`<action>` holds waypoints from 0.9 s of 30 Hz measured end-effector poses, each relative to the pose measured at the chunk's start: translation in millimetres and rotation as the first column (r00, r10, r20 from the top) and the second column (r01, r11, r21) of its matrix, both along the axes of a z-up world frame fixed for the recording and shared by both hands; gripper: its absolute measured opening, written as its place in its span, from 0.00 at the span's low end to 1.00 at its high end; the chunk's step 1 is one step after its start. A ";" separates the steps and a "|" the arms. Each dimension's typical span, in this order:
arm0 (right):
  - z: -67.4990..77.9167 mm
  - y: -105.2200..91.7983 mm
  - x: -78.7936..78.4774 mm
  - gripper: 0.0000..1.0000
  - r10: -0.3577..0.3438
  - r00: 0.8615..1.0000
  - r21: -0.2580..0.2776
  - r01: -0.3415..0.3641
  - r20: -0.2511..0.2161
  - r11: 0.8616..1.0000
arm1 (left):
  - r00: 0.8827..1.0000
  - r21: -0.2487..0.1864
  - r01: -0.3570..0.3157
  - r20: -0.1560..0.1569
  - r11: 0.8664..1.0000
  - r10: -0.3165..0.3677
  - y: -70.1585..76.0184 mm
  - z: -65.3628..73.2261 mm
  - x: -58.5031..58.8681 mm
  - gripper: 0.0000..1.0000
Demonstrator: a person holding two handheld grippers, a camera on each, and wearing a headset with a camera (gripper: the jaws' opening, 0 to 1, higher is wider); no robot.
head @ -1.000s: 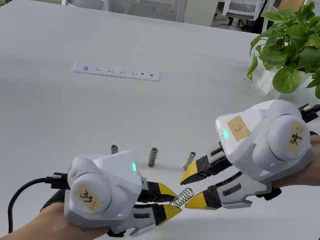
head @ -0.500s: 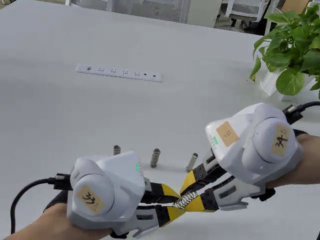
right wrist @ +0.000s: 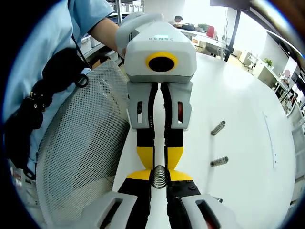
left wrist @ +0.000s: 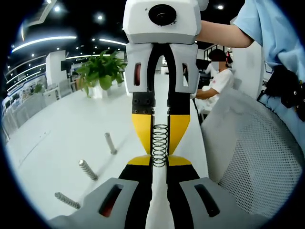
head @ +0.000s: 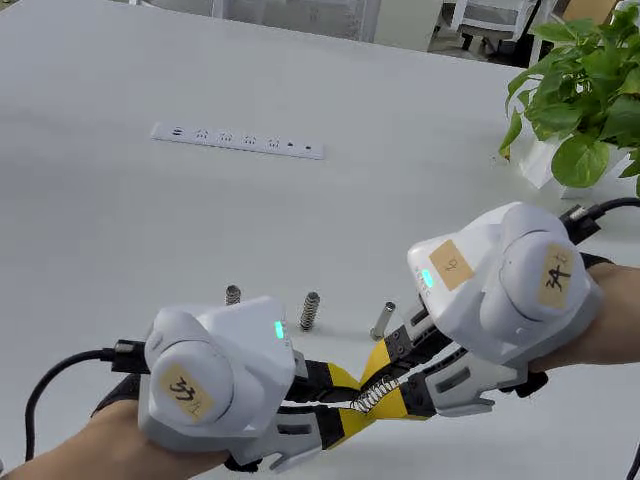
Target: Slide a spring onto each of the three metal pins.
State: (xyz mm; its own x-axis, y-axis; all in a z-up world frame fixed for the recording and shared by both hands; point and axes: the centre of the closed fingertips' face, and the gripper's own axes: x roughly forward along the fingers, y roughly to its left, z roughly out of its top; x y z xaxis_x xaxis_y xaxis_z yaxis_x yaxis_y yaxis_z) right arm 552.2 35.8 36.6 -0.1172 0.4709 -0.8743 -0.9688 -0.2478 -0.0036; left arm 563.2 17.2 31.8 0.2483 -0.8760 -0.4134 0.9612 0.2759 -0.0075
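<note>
A short coil spring [head: 368, 396] hangs between my two grippers, just above the white table [head: 120, 230]. My left gripper [head: 350, 402] is shut on one end and my right gripper [head: 381, 384] is shut on the other. In the left gripper view the spring [left wrist: 159, 143] runs from my left gripper [left wrist: 159, 161] up into the right one's yellow fingers [left wrist: 142, 133]. The right gripper view has it end-on [right wrist: 159, 177] in my right gripper [right wrist: 159, 175]. Behind stand a bare metal pin [head: 383, 320] and two pins wearing springs [head: 310, 310] [head: 232, 295].
A white power strip [head: 238, 142] lies farther back on the table. A potted plant [head: 585, 90] stands at the right edge. A mesh chair back [left wrist: 248, 143] sits just off the table's near edge, with a seated person [left wrist: 217, 81] beyond.
My right gripper moved in from the right and shut on the free end of the spring that my left gripper held. The left gripper stayed about where it was.
</note>
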 end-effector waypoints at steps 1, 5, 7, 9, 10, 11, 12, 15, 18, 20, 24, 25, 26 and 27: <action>-0.2 0.3 -0.1 0.08 0.007 1.000 0.003 -0.007 0.006 1.000 | 1.000 0.001 -0.001 -0.001 1.000 0.001 0.2 -0.2 0.2 0.06; 1.1 2.1 2.0 0.07 -0.009 1.000 0.014 0.009 0.006 1.000 | 1.000 -0.003 -0.011 0.003 1.000 0.011 2.5 0.8 1.9 0.06; 1.1 3.0 2.0 0.07 -0.002 1.000 0.018 0.002 0.010 1.000 | 1.000 -0.004 -0.016 0.009 1.000 0.016 3.6 1.1 2.2 0.07; 0.8 3.2 1.2 0.07 0.002 1.000 0.015 -0.002 0.008 1.000 | 1.000 -0.006 -0.019 0.006 1.000 0.019 3.7 0.7 1.4 0.07; 0.5 3.5 0.6 0.07 0.007 1.000 0.014 -0.007 0.008 1.000 | 1.000 -0.006 -0.020 0.009 1.000 0.020 4.0 0.4 0.8 0.07; 0.1 3.8 0.0 0.07 0.010 1.000 0.013 -0.010 0.008 1.000 | 1.000 -0.007 -0.022 0.010 1.000 0.022 4.3 0.2 0.4 0.07; 0.1 4.1 -0.3 0.07 0.013 1.000 0.014 -0.013 0.009 1.000 | 1.000 -0.009 -0.024 0.009 1.000 0.025 4.6 0.2 0.0 0.07; 0.0 5.3 -0.7 0.07 0.019 1.000 0.015 -0.019 0.009 1.000 | 0.999 -0.013 -0.038 0.008 0.999 0.038 6.0 0.4 0.2 0.07; 0.2 7.3 0.4 0.07 0.026 1.000 0.016 -0.027 0.016 1.000 | 0.998 -0.026 -0.066 0.004 0.998 0.066 8.6 0.9 1.5 0.07; 0.4 8.9 1.7 0.07 0.026 0.999 0.018 -0.026 0.018 0.999 | 0.996 -0.040 -0.086 -0.006 0.995 0.086 11.6 1.1 2.8 0.08; 0.4 9.9 4.0 0.07 0.024 0.999 0.017 -0.024 0.023 1.000 | 0.990 -0.057 -0.137 -0.029 0.989 0.136 19.4 0.8 7.8 0.13; 0.4 9.9 4.5 0.07 0.024 0.999 0.017 -0.024 0.024 1.000 | 0.989 -0.062 -0.147 -0.038 0.987 0.145 21.2 0.6 8.5 0.15; -0.1 9.5 5.4 0.07 0.023 0.999 0.015 -0.024 0.025 1.000 | 0.985 -0.071 -0.167 -0.051 0.983 0.164 24.0 0.7 10.2 0.16; -0.7 8.6 6.1 0.07 0.023 0.999 0.011 -0.023 0.026 1.000 | 0.983 -0.073 -0.180 -0.057 0.981 0.176 26.2 0.3 11.3 0.19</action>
State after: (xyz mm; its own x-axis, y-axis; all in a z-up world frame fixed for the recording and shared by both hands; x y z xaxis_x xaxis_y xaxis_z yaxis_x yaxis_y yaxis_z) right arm 558.3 44.4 36.0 -0.1054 0.4784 -0.8718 -0.9624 -0.2698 -0.0317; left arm 574.6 43.4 32.1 0.3834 -0.8497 -0.3621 0.8948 0.4389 -0.0825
